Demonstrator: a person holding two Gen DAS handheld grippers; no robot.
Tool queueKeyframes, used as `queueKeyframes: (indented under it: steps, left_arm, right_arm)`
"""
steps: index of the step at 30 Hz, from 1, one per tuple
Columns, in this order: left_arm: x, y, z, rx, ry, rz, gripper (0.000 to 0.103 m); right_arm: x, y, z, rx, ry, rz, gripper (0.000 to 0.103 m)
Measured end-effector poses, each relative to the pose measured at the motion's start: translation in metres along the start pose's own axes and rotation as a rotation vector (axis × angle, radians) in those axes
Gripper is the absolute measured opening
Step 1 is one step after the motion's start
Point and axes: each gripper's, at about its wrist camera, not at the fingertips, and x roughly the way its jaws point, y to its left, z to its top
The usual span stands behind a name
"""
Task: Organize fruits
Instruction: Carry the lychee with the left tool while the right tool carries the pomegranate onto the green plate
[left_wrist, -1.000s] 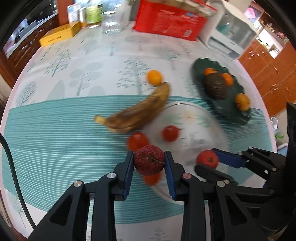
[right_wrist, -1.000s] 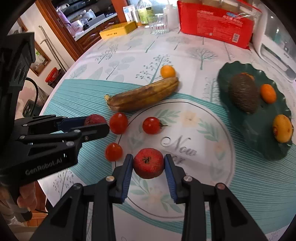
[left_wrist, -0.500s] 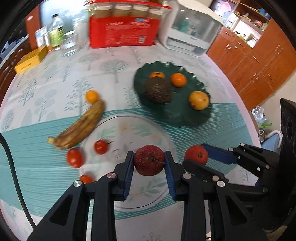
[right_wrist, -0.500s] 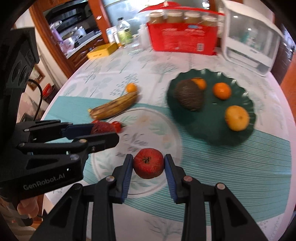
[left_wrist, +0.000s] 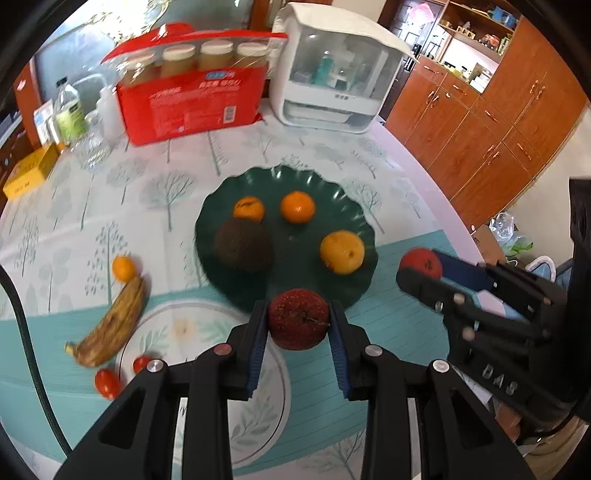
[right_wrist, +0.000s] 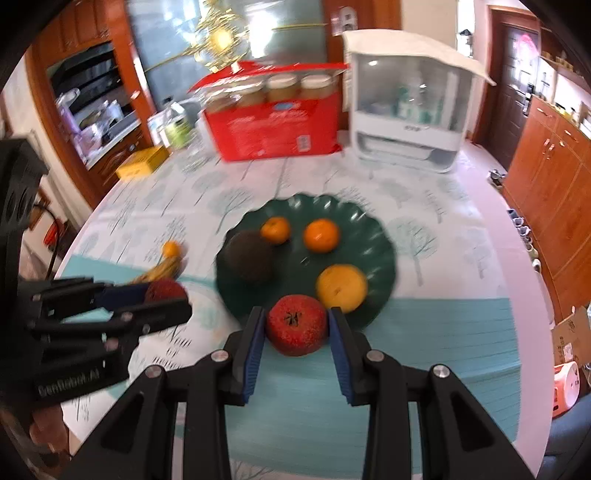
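Because the green plate (left_wrist: 354, 206) already collects the oranges and the avocado, each tool carries fruit toward it: the left tool (left_wrist: 298, 328) clamps a dark red apple (left_wrist: 298, 319), the right tool (right_wrist: 297, 328) a brighter red apple (right_wrist: 297, 325), both near its front rim.

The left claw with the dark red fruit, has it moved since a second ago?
Yes. The left claw moved from beside the banana to the green plate's near edge.

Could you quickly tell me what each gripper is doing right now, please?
Left gripper: shut on a dark red fruit.
Right gripper: shut on a bright red fruit.
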Motion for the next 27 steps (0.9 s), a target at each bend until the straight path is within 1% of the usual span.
queueKeyframes:
  steps: [4,8,12,14,19,27]
  left_arm:
    - [0.008,-0.011,0.016,0.001,-0.004,-0.017,0.031]
    - [0.019,-0.018,0.028,0.005,-0.015,-0.017,0.031]
    - [0.036,-0.016,0.036,-0.021,-0.001,-0.009,0.031]
    - [0.047,-0.014,0.038,-0.035,0.011,-0.002,0.031]
    - [0.075,-0.009,0.038,-0.062,0.047,0.017,0.031]
    - [0.100,-0.007,0.035,-0.075,0.092,0.033,0.031]
  right_arm:
    - [-0.002,-0.015,0.021,0.007,-0.036,-0.036,0.035]
    - [0.002,-0.026,0.046,0.006,-0.064,-0.042,0.035]
    - [0.013,-0.034,0.067,0.008,-0.069,-0.044,0.035]
    - [0.024,-0.040,0.076,0.023,-0.056,-0.032,0.035]
    - [0.056,-0.054,0.082,0.079,0.005,-0.003,0.035]
    - [0.094,-0.059,0.069,0.110,0.100,0.010,0.035]
